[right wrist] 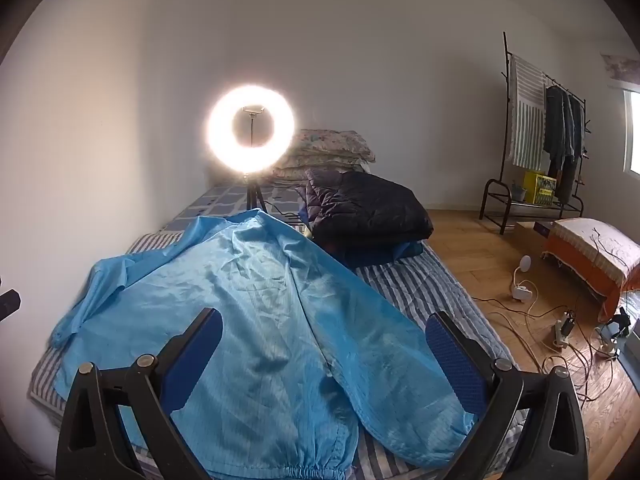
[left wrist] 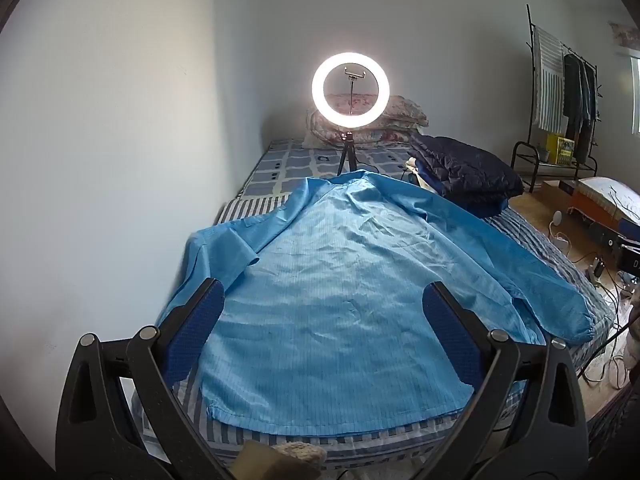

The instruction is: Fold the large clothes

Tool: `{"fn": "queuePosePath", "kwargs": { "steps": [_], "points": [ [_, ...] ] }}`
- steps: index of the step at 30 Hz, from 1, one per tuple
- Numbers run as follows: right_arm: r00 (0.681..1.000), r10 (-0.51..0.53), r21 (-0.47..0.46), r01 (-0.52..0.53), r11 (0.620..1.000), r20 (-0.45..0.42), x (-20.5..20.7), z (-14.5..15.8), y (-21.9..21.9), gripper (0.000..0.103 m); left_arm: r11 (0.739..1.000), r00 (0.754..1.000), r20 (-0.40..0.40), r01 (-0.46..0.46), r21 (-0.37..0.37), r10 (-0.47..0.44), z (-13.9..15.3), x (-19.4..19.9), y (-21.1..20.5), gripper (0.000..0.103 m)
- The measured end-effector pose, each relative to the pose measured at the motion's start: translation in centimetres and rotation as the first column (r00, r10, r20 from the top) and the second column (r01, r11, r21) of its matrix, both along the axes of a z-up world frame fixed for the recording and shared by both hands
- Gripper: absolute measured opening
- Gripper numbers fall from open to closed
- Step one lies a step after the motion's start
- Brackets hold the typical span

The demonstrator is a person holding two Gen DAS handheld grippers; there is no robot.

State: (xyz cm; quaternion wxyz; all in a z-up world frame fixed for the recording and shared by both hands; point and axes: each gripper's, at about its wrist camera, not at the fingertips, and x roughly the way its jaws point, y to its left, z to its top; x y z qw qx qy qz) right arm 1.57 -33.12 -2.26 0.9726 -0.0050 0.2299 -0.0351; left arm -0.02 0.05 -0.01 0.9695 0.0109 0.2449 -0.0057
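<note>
A large light-blue long-sleeved jacket (left wrist: 340, 280) lies spread flat, back up, on the striped bed (left wrist: 256, 204), collar far, hem near. Its left sleeve is bent at the wall side and its right sleeve (left wrist: 532, 280) stretches toward the bed's right edge. My left gripper (left wrist: 324, 312) is open and empty, above the jacket's lower middle. In the right wrist view the jacket (right wrist: 248, 300) fills the bed and its right sleeve (right wrist: 392, 364) runs toward the near right. My right gripper (right wrist: 324, 344) is open and empty, above the sleeve and hem.
A lit ring light on a tripod (left wrist: 351, 84) stands on the bed beyond the collar. A folded dark quilted coat (left wrist: 468, 176) and pillows (left wrist: 400, 112) lie at the far right of the bed. A wall runs along the left. Cables (right wrist: 560, 332) and a clothes rack (right wrist: 544, 136) stand right.
</note>
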Motion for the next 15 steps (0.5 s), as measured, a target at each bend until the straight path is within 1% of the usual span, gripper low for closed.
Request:
{"fn": "queuePosePath", "kwargs": {
  "steps": [1, 8, 9, 11, 15],
  "points": [
    [1.000, -0.003, -0.007, 0.003, 1.000, 0.021, -0.14, 0.01, 0.07, 0.103, 1.000, 1.000, -0.001, -0.010, 0.018, 0.010, 0.00, 0.01, -0.11, 0.101],
    [1.000, -0.002, -0.003, 0.002, 1.000, 0.018, -0.27, -0.03, 0.11, 0.103, 0.999, 0.999, 0.014, -0.031, 0.012, 0.031, 0.18, -0.37, 0.29, 0.101],
    [1.000, -0.002, -0.002, 0.002, 1.000, 0.017, -0.37, -0.13, 0.04, 0.103, 0.999, 1.000, 0.005, -0.024, 0.026, 0.024, 0.11, -0.06, 0.04, 0.101],
    [1.000, -0.004, 0.000, 0.004, 1.000, 0.012, -0.53, -0.22, 0.13, 0.103, 0.999, 1.000, 0.002, -0.026, 0.021, 0.026, 0.03, 0.13, 0.10, 0.101],
    [1.000, -0.006, 0.008, 0.006, 1.000, 0.002, -0.36, 0.64, -0.03, 0.103, 0.999, 1.000, 0.013, -0.021, 0.025, 0.021, 0.19, -0.30, 0.20, 0.101]
  ]
}}
